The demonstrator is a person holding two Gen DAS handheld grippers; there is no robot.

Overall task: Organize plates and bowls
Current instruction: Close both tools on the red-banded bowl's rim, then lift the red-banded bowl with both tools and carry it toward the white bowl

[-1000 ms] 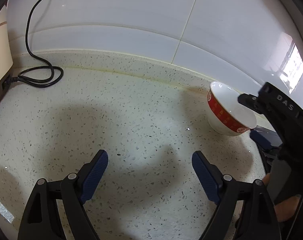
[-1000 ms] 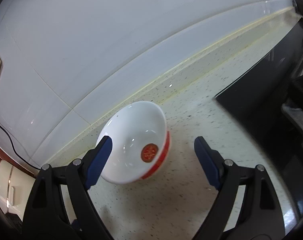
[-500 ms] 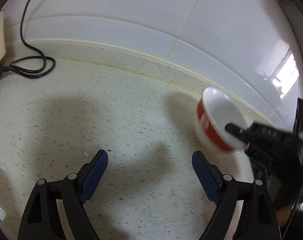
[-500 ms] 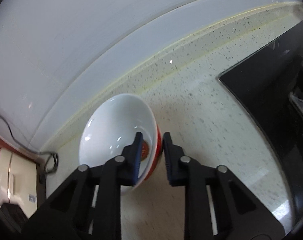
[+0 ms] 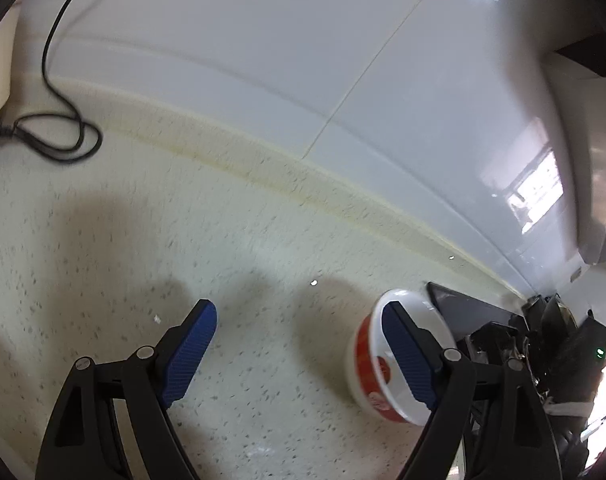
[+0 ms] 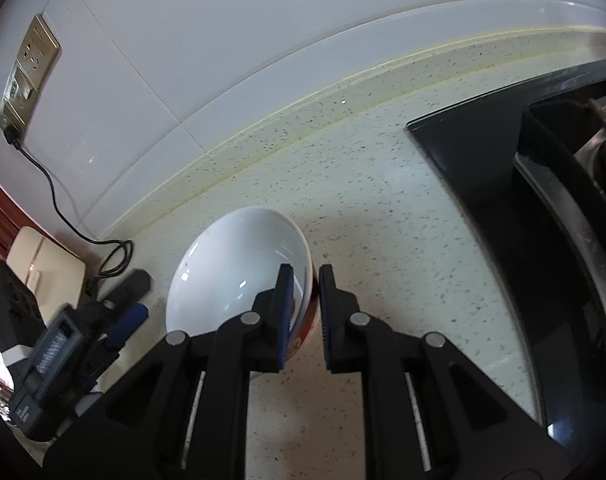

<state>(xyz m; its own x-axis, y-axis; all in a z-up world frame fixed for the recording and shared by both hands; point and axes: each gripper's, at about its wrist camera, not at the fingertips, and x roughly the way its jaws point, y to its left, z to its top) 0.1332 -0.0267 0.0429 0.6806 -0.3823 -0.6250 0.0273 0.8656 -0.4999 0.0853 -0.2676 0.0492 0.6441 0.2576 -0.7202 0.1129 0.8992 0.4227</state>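
Observation:
A white bowl (image 6: 235, 268) with a red band outside is held by its rim, tilted, above the speckled countertop (image 6: 363, 200). My right gripper (image 6: 305, 280) is shut on the bowl's rim, one pad inside and one outside. The bowl also shows in the left wrist view (image 5: 367, 364), low at the right, partly behind a fingertip. My left gripper (image 5: 299, 344) is open and empty over the counter, left of the bowl. It shows in the right wrist view (image 6: 119, 312) at the lower left.
A black stove (image 6: 543, 208) takes up the right side of the counter. A white tiled wall (image 5: 303, 60) runs along the back. A black cable (image 5: 59, 120) lies coiled at the far left, plugged into a wall socket (image 6: 27, 76). A cream appliance (image 6: 43, 268) stands at the left.
My right gripper closed on the bowl's rim and lifted it off the counter, tilting it. Both grippers have shifted, the left one turning toward the right.

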